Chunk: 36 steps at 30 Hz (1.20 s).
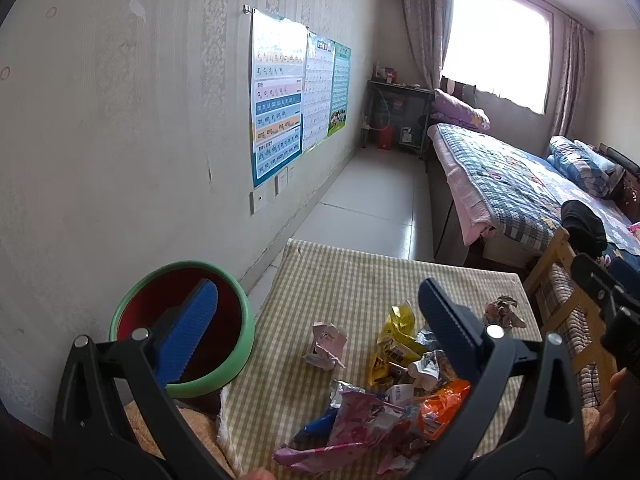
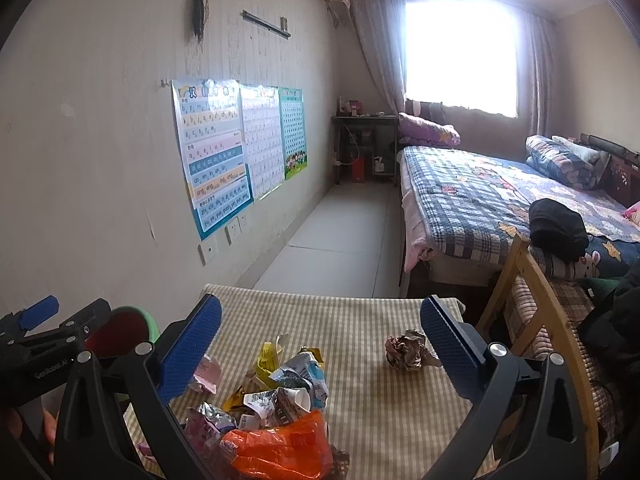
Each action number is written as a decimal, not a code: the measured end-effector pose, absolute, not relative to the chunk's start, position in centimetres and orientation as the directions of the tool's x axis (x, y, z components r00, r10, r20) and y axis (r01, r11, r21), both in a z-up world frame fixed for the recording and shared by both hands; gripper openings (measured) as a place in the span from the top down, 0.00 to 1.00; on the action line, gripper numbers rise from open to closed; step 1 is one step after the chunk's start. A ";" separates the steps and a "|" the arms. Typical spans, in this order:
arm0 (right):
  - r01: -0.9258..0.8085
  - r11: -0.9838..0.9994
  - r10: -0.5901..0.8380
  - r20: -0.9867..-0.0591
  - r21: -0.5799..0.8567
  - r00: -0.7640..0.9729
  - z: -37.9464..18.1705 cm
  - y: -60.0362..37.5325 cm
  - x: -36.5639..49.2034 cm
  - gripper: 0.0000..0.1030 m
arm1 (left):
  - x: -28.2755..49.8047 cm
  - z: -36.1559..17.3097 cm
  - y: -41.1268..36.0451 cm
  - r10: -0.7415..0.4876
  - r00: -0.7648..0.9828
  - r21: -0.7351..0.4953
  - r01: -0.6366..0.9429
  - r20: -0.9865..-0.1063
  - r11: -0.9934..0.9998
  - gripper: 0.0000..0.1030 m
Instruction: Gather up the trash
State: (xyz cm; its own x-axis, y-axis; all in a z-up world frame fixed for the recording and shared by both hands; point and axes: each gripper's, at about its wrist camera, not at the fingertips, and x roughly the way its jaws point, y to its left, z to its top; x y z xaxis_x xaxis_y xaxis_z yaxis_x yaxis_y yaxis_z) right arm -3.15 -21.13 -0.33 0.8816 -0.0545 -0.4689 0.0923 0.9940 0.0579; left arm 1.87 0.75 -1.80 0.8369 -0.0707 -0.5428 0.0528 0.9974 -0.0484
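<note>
The left claw (image 1: 318,322) is spread wide and grips nothing; its blue pads (image 1: 188,332) stand well apart, one in front of the bin (image 1: 240,320), the other over the wrapper heap (image 1: 384,404). The right claw (image 2: 320,344) is spread wide too, empty, with one pad (image 2: 188,348) near the left side of the heap (image 2: 272,412) and the other just beside a crumpled ball (image 2: 406,350).

The trash lies on the table (image 1: 340,280), which has a green-and-cream checked cloth. In the left view the heap holds a pink foil bag (image 1: 352,424), an orange bag (image 1: 442,408), a yellow packet (image 1: 394,344) and a crushed pink carton (image 1: 326,346) a little apart toward the bin. The crumpled ball (image 1: 502,312) sits alone near the far right edge, well apart from the heap.

The bin, green-rimmed with a dark red inside, stands off the table's left edge, near the wall (image 1: 120,120). In the right view the left claw's frame (image 2: 44,344) covers part of the bin (image 2: 124,328).

A wooden chair (image 2: 532,292) stands at the table's right. Beyond are a pale tiled floor (image 2: 340,248), a bed (image 2: 480,200) with a checked quilt, charts (image 2: 224,148) on the wall, and a bright curtained window (image 2: 460,48)
</note>
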 end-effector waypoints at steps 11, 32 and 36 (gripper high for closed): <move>0.098 0.993 -0.057 -0.466 0.063 0.883 0.0 -21.0 -3.6 0.07 | 1.4 -1.3 0.9 -0.056 0.843 -0.036 0.044 -0.535 0.998 0.04; 0.105 0.993 -0.066 -0.478 0.055 0.876 0.0 -21.1 -3.3 0.07 | 1.3 -1.3 0.7 -0.030 0.849 -0.022 0.021 -0.528 1.000 0.04; 0.105 0.993 -0.065 -0.480 0.056 0.875 -0.2 -21.1 -3.4 0.07 | 1.1 -1.4 0.7 -0.080 0.843 -0.048 0.064 -0.531 0.997 0.04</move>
State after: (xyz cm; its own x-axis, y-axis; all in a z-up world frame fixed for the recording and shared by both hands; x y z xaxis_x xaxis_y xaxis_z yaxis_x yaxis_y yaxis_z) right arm -3.38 -21.15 -0.22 0.8751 -0.0650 -0.4796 0.1046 0.9929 0.0562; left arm 1.05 0.69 -1.42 0.8434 -0.0801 -0.5313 0.0643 0.9968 -0.0483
